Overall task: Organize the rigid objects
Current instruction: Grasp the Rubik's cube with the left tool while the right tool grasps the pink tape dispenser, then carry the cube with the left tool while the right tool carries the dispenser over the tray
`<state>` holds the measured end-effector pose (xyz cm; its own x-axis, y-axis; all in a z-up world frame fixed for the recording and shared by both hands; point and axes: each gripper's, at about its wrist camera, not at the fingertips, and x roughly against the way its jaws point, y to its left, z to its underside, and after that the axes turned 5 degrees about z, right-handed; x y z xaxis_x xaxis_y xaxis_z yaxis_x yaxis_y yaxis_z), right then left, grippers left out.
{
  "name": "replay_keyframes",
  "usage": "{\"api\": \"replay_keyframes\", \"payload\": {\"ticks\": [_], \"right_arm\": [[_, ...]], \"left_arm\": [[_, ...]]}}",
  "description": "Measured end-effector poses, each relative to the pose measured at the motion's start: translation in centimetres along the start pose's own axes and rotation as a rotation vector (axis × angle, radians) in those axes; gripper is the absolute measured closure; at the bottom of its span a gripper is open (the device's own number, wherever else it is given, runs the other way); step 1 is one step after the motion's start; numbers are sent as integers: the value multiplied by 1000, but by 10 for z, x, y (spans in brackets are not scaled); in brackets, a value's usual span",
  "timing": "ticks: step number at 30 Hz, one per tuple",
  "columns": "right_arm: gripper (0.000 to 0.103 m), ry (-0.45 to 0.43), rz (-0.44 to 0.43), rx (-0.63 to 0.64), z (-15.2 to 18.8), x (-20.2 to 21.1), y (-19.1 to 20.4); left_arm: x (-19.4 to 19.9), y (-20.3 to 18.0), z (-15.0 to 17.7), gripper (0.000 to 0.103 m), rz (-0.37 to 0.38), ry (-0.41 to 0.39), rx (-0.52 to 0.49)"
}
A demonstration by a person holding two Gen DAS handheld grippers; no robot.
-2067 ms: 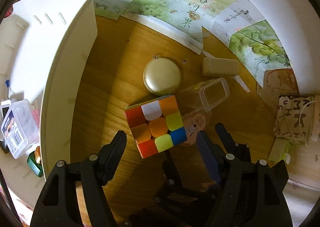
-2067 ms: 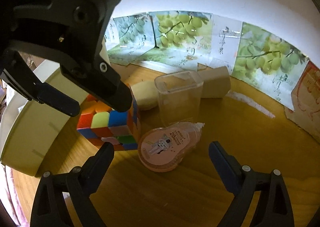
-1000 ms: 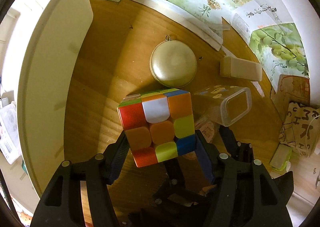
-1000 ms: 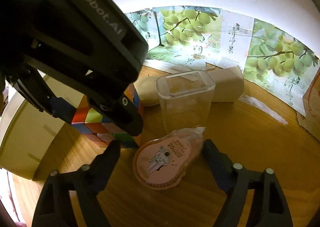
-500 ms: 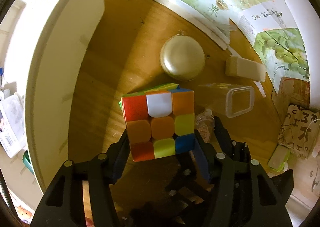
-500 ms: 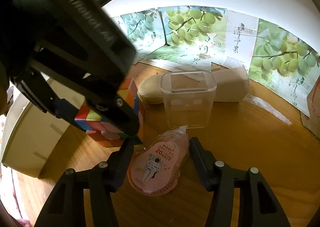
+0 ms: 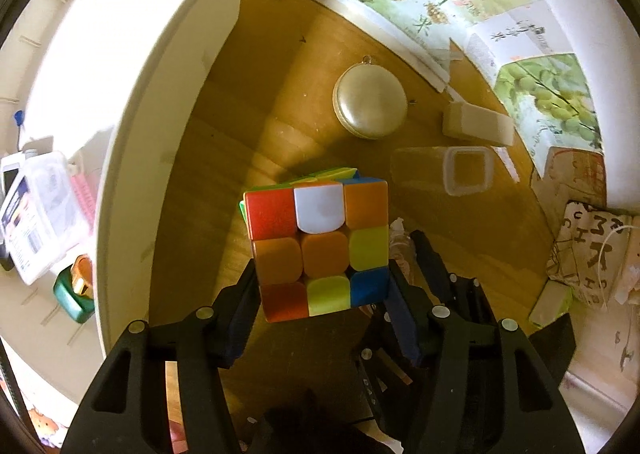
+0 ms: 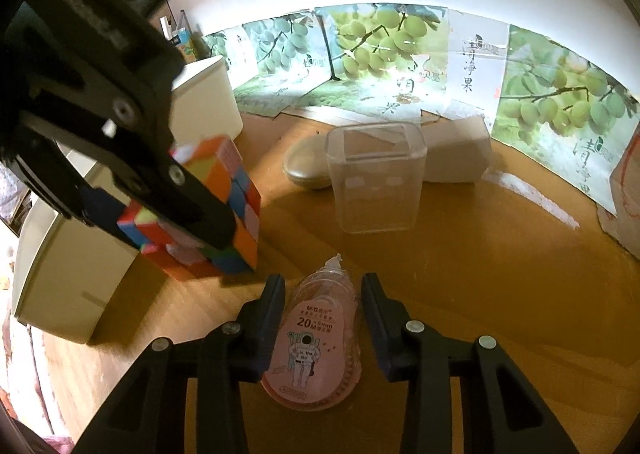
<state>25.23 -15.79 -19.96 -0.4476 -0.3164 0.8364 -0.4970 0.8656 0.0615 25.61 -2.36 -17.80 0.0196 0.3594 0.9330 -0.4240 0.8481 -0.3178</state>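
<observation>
We've got the cube (image 7: 320,246) clamped in the left gripper (image 7: 322,294), off the table (image 7: 248,149) beside the white bin (image 7: 132,157); its lower faces are hidden by the jaws. Right gripper (image 8: 322,306) is closing around the pink tape dispenser (image 8: 316,338) on the table. We can't tell if the pads touch yet, and its left side is hidden behind a finger (image 8: 262,318).

Left wrist view stares steeply down, close over the table (image 7: 248,141). Right wrist view looks lower, toward the wall. Both catch the clear container (image 7: 460,169) (image 8: 376,181).

Dim warm light, blown-out glare at left, fisheye-curved dark edges.
</observation>
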Motion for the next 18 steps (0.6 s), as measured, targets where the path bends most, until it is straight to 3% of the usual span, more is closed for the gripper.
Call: {"api": "replay_keyframes", "payload": {"ticks": [18], "right_arm": [[65, -42, -23, 15, 20, 59, 29]], "left_arm": [[69, 11, 50, 41, 41, -127, -49]]}}
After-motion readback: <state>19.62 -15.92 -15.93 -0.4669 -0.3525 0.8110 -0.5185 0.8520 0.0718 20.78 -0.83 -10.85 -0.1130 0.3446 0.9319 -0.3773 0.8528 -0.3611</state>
